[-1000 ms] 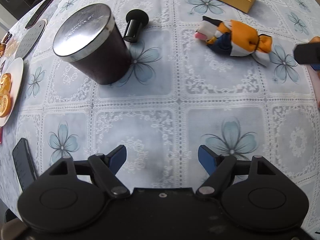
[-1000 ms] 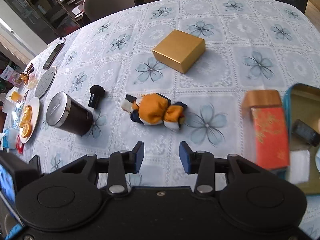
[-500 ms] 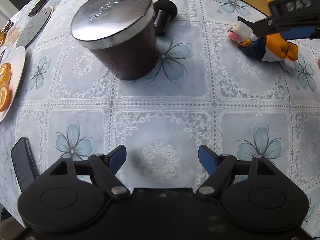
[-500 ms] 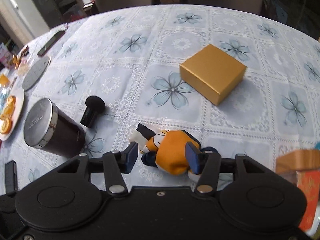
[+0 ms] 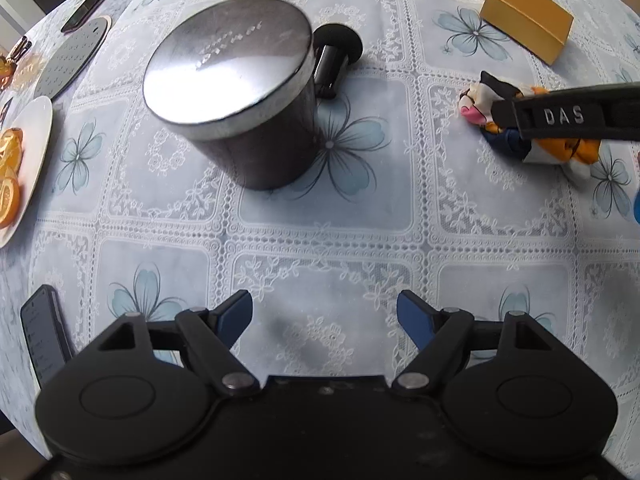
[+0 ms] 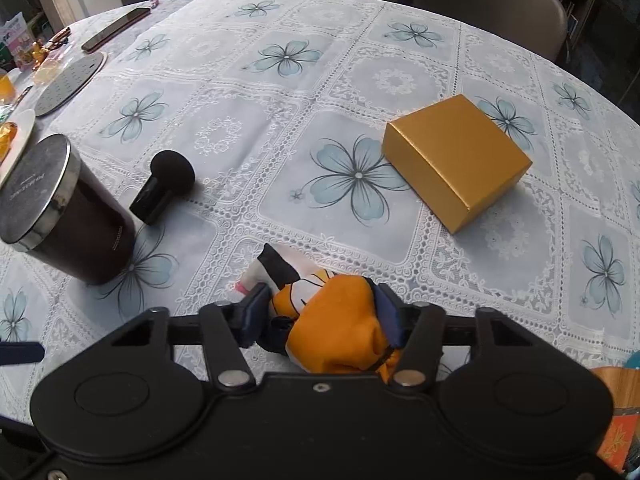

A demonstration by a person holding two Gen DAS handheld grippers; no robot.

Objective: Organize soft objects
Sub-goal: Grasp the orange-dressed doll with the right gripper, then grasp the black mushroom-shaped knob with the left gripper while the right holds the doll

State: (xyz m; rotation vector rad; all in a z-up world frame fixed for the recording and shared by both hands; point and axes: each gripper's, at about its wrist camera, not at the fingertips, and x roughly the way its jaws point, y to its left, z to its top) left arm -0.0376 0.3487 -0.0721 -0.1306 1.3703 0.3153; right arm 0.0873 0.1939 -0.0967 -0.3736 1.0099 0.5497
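A soft cloth bundle [image 6: 336, 320], orange, white and dark blue, lies on the flowered tablecloth [image 6: 288, 128]. My right gripper [image 6: 320, 314] straddles it, jaws closing, and both blue pads touch its sides. In the left wrist view the same bundle [image 5: 560, 148] sits at the right, crossed by one black finger [image 5: 560, 116] of the right gripper. My left gripper [image 5: 324, 316] hangs open over bare tablecloth, nothing between its fingers, well short of the bundle.
A dark canister with a silver lid [image 5: 240, 92] stands left of the bundle, a small black knobbed object [image 5: 336, 56] behind it. A gold box [image 6: 452, 164] sits beyond the bundle. A plate of orange slices [image 5: 24, 160] and a phone [image 5: 40, 332] lie at the left.
My right gripper came down over the bundle, rolled, and now has it between its pads. The left gripper drifted a little toward the canister, still open.
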